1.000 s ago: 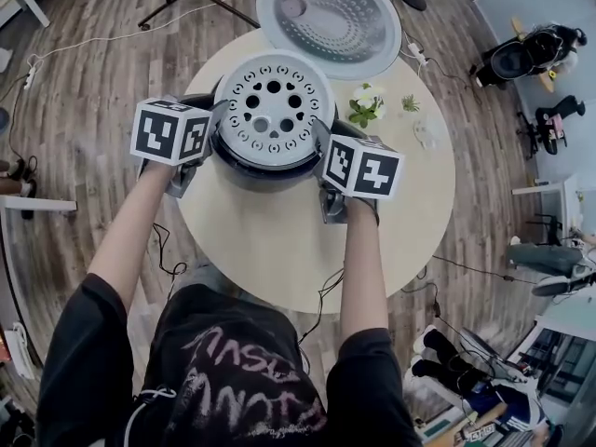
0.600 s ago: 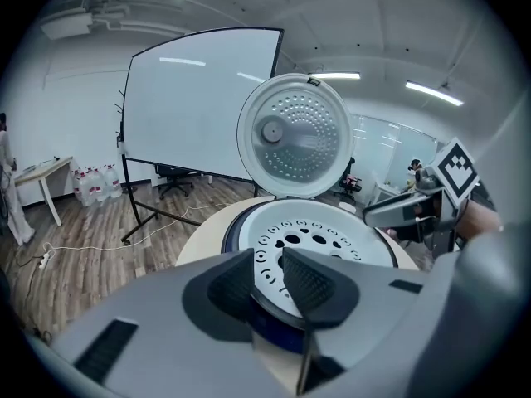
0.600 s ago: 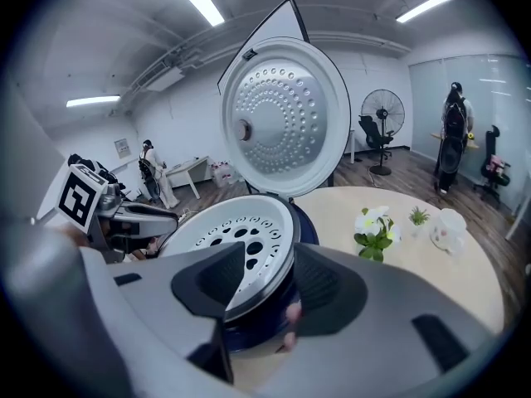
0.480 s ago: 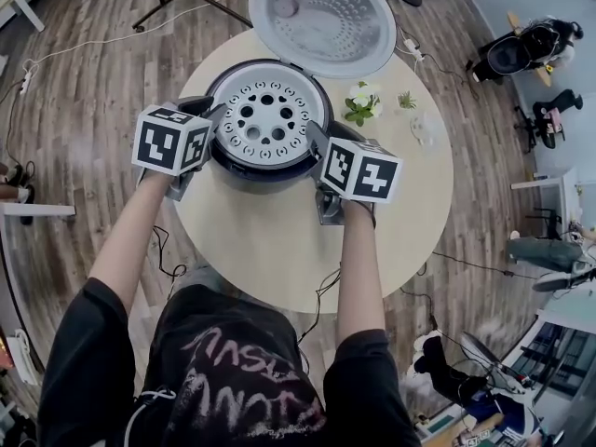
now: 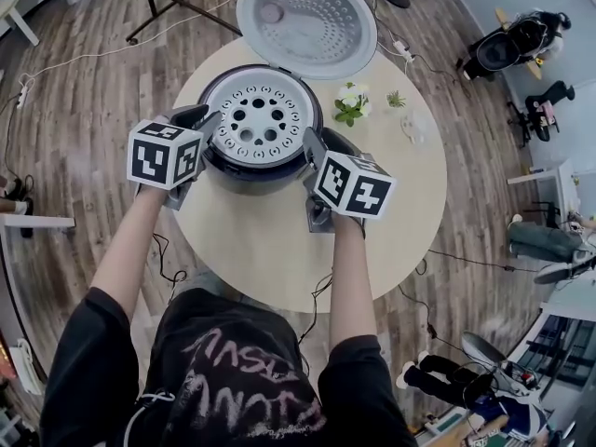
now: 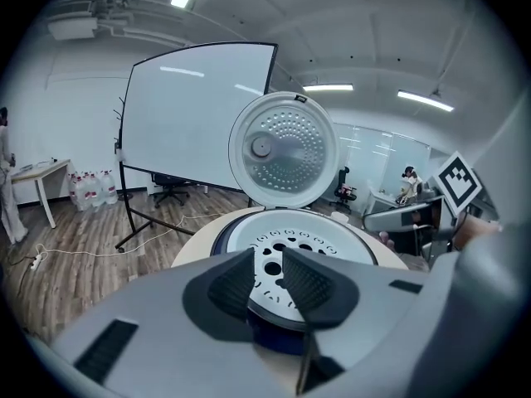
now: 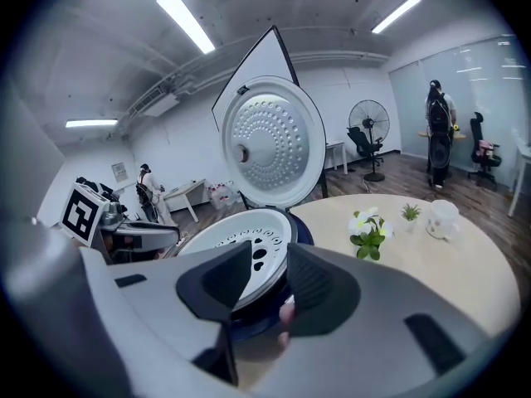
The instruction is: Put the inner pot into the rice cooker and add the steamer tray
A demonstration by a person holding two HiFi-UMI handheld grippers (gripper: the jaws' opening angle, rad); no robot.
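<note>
Now the white steamer tray sits in the open rice cooker on the table. The left gripper fingers pinch its left rim; the right gripper fingers, just closing, pinch its right rim.

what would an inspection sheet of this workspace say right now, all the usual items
surface: round pale table
job's things: rice cooker with its lid up; steamer tray seated in its mouth; inner pot hidden under the tray
clutter: flower sprig, small plant and cup, all right of the cooker
grippers: left hand-held gripper closed on the tray's rim; right hand-held gripper on the opposite rim, jaws just been closing
cables: floor cable; thin leads hanging by the table edge
surroundings: wood floor, whiteboard, fan, standing person
</note>
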